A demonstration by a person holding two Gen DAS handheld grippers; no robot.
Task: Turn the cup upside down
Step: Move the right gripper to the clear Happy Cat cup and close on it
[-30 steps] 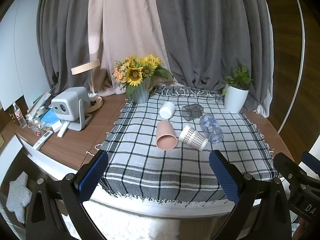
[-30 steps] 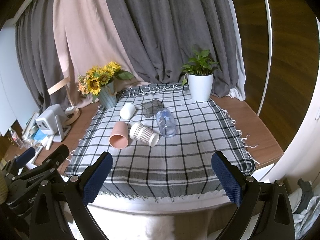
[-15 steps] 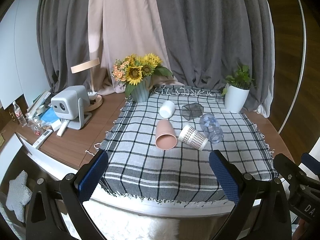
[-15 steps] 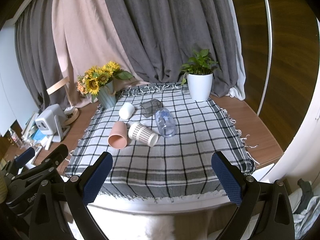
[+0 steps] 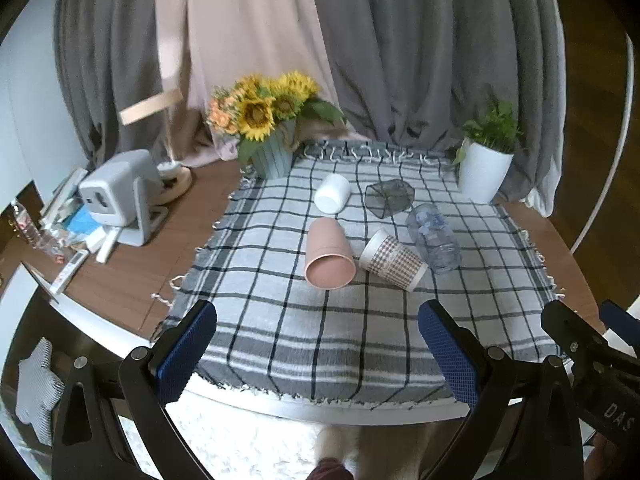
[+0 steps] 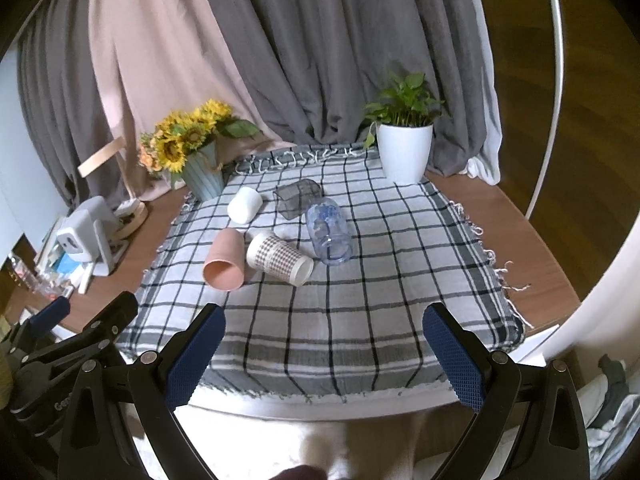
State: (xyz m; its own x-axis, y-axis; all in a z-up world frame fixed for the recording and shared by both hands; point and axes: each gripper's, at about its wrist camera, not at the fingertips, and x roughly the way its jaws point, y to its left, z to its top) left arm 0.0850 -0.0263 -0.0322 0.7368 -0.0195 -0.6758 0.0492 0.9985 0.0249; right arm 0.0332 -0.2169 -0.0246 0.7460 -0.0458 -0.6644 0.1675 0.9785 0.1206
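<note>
1. Left gripper point(image 5: 318, 354) and right gripper point(image 6: 324, 356) hang at the table's near edge, both spread wide and holding nothing (blue pads with a fine mesh texture)
2. Fringed checked tablecloth point(image 5: 280, 320) bears five cups, all lying on their sides
3. Nearest: matte pink cup point(image 5: 329, 254) touching a houndstooth paper cup point(image 5: 392, 260)
4. Beside them, a clear plastic cup point(image 5: 434, 238)
5. Farther: smooth white cup point(image 5: 332, 199), faceted smoky glass point(image 5: 388, 198)
6. Back edge: one sunflower vase point(image 5: 270, 158), one white plant pot point(image 5: 484, 172)
</note>
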